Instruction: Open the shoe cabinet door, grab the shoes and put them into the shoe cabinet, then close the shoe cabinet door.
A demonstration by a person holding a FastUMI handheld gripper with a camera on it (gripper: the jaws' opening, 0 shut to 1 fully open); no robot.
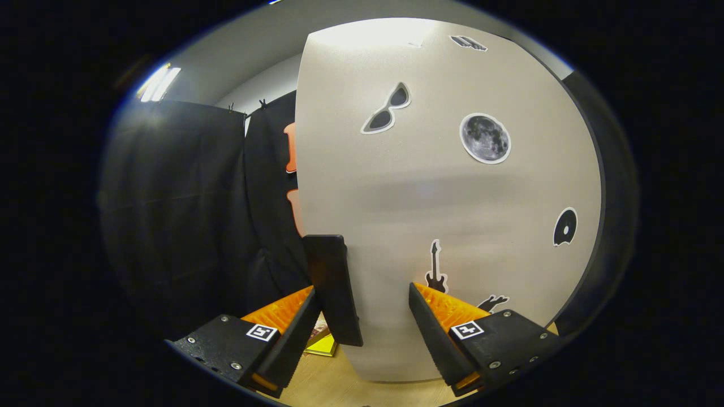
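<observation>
Jaws apart, door handle [334, 288] touching left finger [288, 333]

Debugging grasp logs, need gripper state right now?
Gripper: open, fingers straddling the black handle at the cabinet door edge; not clamped on it.

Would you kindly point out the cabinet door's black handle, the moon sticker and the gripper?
black handle [334, 288], gripper view, middle of the bar, beside the left finger.
moon sticker [485, 138], gripper view, centre of the disc.
gripper [362, 316], gripper view, open gap between its fingertips.
</observation>
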